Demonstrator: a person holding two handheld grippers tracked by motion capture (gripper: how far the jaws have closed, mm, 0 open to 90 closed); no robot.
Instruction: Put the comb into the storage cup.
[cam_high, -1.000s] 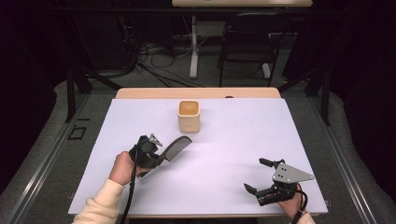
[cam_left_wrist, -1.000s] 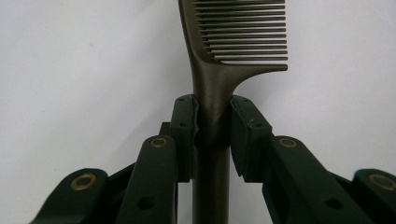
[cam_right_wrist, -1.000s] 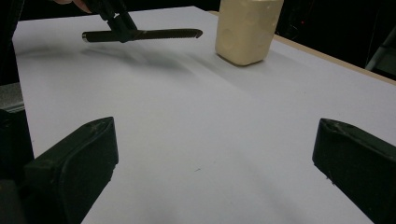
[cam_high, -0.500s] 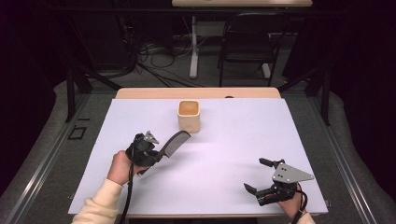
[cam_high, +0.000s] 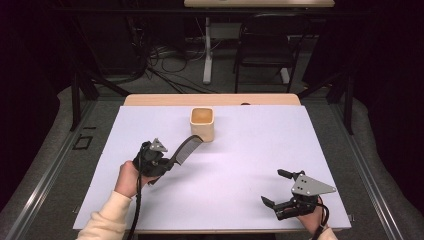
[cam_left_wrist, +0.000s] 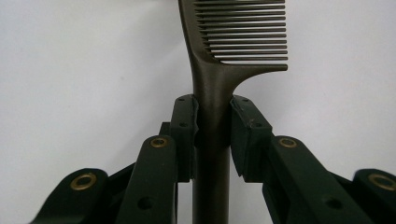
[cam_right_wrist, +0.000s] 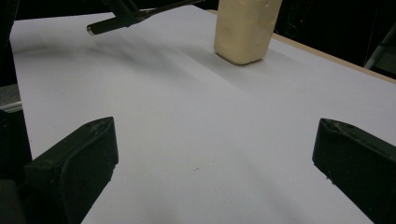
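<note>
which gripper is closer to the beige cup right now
Left. The left gripper holds a dark comb whose toothed end reaches up beside the cup. The right gripper sits open near the table's front right corner, far from the cup.

High view overhead, facing forward — tool views close, low — shared comb (cam_high: 186, 148)

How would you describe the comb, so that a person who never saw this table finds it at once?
Start at the white table and find the cream square cup standing near its far edge. Just in front of the cup, the left gripper is shut on a handle. That dark, slim thing is the comb, raised off the table, the one object with a row of fine teeth.
</note>
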